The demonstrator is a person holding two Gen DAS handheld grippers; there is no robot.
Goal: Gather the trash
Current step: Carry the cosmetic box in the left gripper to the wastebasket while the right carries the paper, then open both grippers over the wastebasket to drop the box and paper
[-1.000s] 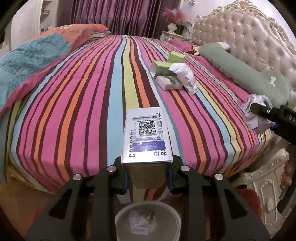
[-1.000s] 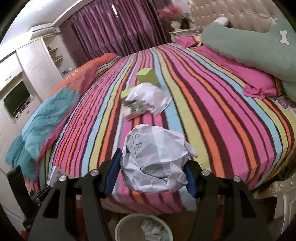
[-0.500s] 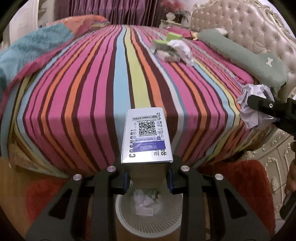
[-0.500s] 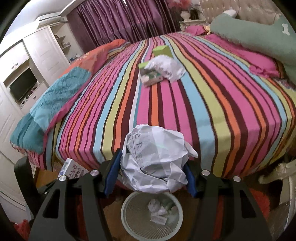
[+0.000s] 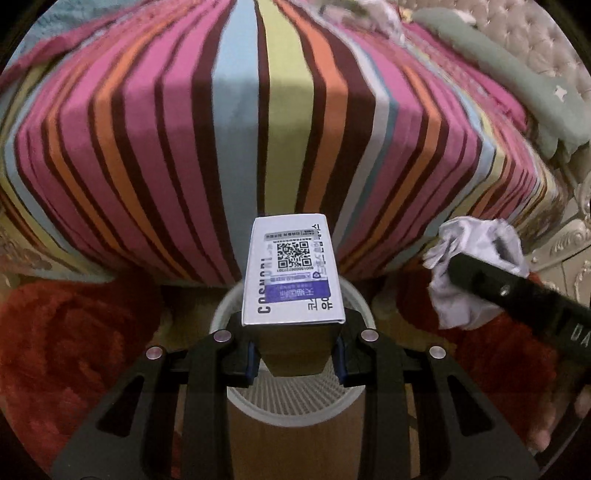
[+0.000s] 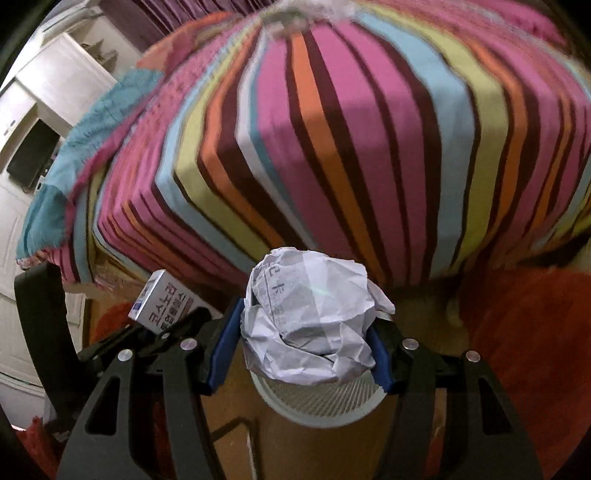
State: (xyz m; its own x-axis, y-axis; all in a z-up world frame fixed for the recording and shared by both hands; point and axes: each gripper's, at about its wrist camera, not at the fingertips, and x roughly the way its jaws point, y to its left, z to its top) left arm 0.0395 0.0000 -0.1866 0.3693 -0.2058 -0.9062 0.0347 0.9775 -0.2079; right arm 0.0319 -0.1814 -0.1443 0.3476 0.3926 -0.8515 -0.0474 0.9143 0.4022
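Observation:
My left gripper is shut on a white box with a QR code and a purple label, held above the white mesh waste bin on the floor. My right gripper is shut on a crumpled ball of white paper, held over the same bin. The right gripper with the paper shows at the right of the left wrist view. The left gripper with the box shows at the left of the right wrist view. More trash lies blurred at the bed's far end.
The bed with a striped cover stands just beyond the bin. A red rug lies on the wooden floor on both sides. A green pillow and tufted headboard are at the right. White cupboards stand to the left.
Both grippers have dropped and tilted downward past the bed's foot edge, closer to the bin on the floor. Both still hold their items.

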